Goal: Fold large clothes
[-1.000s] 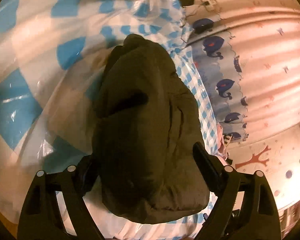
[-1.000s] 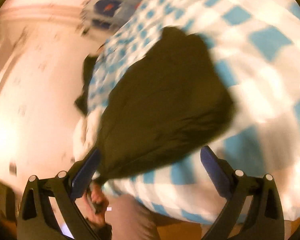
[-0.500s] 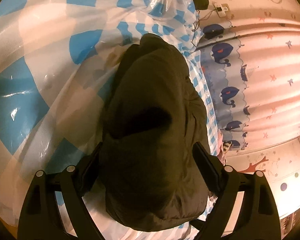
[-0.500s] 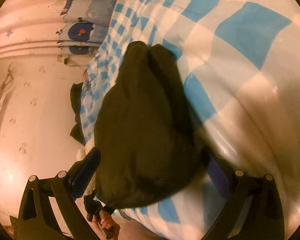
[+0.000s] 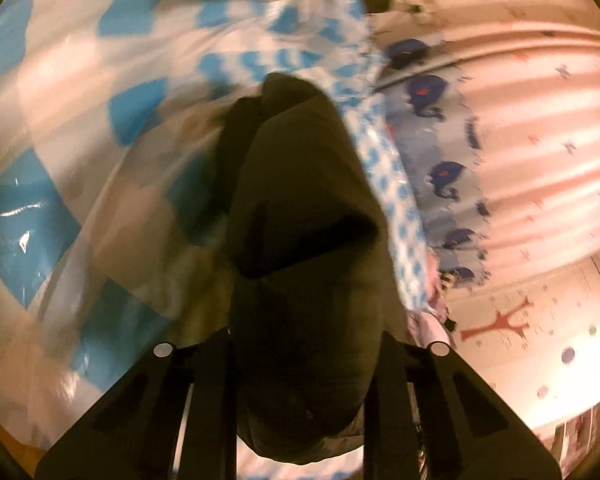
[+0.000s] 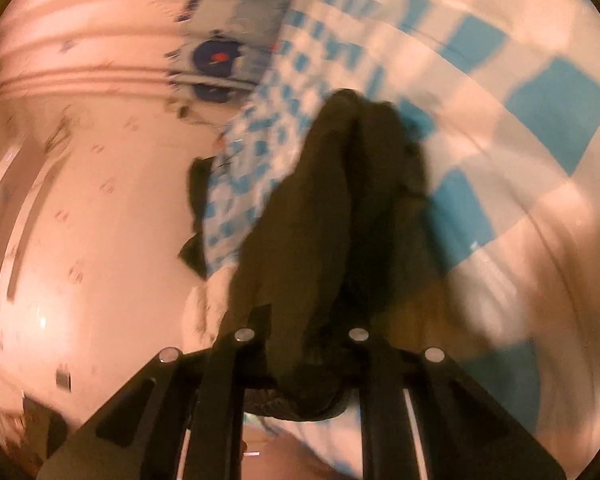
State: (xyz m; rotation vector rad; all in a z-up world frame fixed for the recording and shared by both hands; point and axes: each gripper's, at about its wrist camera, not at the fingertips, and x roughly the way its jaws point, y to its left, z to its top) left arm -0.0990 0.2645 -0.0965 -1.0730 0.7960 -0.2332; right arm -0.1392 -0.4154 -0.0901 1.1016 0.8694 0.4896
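Note:
A dark olive padded garment [image 5: 300,220] lies bunched lengthwise on a blue-and-white checked cover [image 5: 60,184]. My left gripper [image 5: 300,364] is closed in on its near end, with fabric bulging between the jaws. In the right wrist view the same garment [image 6: 320,220] runs away from me, and my right gripper [image 6: 300,344] is shut on its near end. Both views are blurred by motion.
A pink curtain with a blue whale border [image 5: 440,168] hangs to the right of the bed, also in the right wrist view [image 6: 216,56]. A dark cloth [image 6: 196,216] hangs at the bed's edge. A pale wall with stickers [image 5: 520,328] lies beyond.
Both grippers were open around the garment before. Now both have closed on its near end, and both views have shifted and blurred.

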